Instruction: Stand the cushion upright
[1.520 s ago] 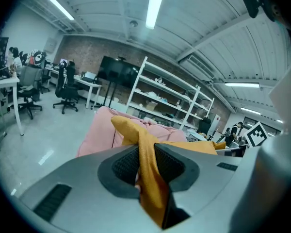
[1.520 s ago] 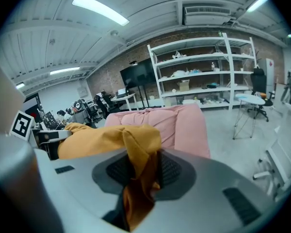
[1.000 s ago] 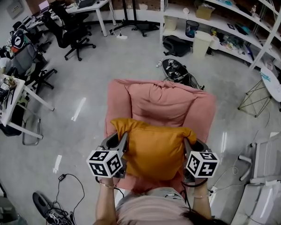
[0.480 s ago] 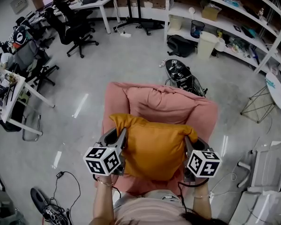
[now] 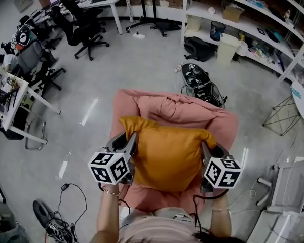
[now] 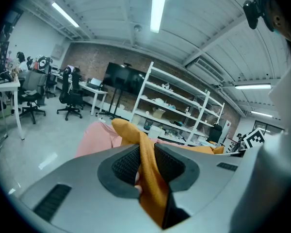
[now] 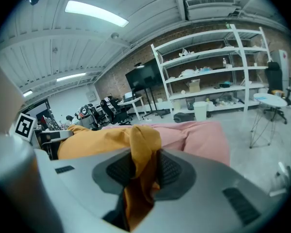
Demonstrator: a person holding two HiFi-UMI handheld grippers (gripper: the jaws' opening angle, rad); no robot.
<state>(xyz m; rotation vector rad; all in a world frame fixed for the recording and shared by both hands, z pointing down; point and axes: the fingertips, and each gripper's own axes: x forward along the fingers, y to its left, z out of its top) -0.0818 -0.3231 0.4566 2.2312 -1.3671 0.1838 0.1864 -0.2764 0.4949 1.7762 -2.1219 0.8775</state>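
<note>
An orange cushion (image 5: 168,156) is held over the seat of a pink armchair (image 5: 180,110), tilted with its top edge toward the chair's backrest. My left gripper (image 5: 130,145) is shut on the cushion's left edge (image 6: 148,171). On the other side my right gripper (image 5: 205,153) is shut on the cushion's right edge (image 7: 141,164). In both gripper views the orange fabric is bunched between the dark ribbed pads (image 6: 126,165) (image 7: 169,171). The cushion's lower edge is hidden behind the person's body.
Grey floor surrounds the armchair. Black office chairs (image 5: 83,34) and white desks (image 5: 104,4) stand at the far left, white shelving (image 5: 248,24) at the far right. A black bag (image 5: 200,82) lies behind the armchair, cables (image 5: 73,196) at lower left, a white chair (image 5: 289,181) at right.
Both grippers have carried the cushion a little farther toward the chair's backrest. The grip on each edge is unchanged.
</note>
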